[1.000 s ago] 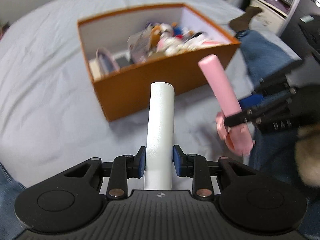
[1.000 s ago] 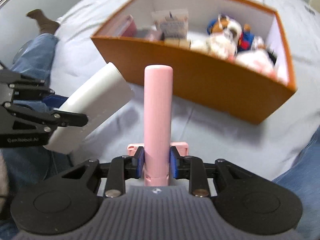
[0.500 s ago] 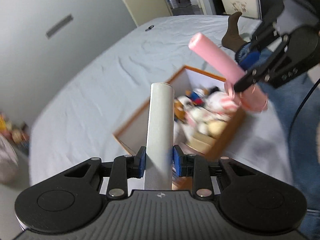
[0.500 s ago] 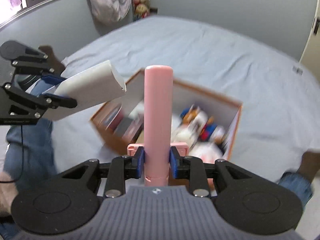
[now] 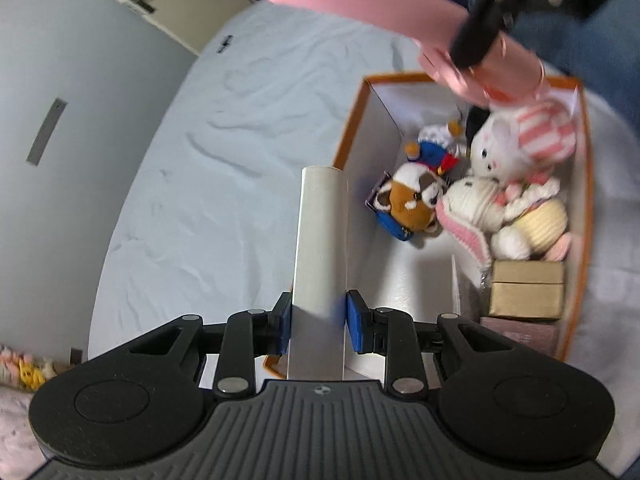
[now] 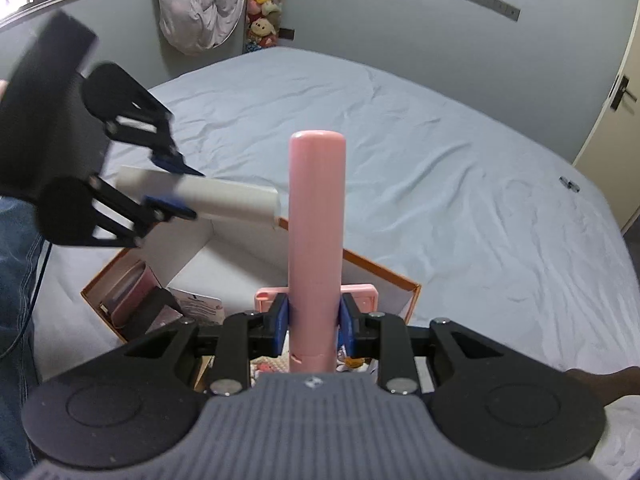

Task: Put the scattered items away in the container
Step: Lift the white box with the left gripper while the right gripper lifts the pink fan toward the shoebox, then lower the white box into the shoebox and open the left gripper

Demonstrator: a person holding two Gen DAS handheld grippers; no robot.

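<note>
My left gripper (image 5: 319, 322) is shut on a white tube (image 5: 322, 236), held above the near left wall of the orange box (image 5: 348, 136). My right gripper (image 6: 314, 326) is shut on a pink tube (image 6: 316, 220), held above the box (image 6: 400, 282). In the left wrist view the pink tube (image 5: 360, 4) and the right gripper (image 5: 484, 36) hang over the box's far end. In the right wrist view the white tube (image 6: 224, 198) and left gripper (image 6: 172, 194) are at the left. The box holds plush toys (image 5: 500, 148), a gold carton (image 5: 526, 294) and other items.
The box sits on a pale blue bed sheet (image 6: 460, 184). A grey wall (image 5: 60, 80) and a door (image 6: 616, 96) lie beyond the bed. Plush toys (image 6: 262, 12) and a bundle of bedding (image 6: 196, 4) are at the far wall. Blue jeans (image 6: 16, 264) are at the left.
Both grippers have risen and moved over the box with their tubes. The views now look down into the box from above instead of at its side.
</note>
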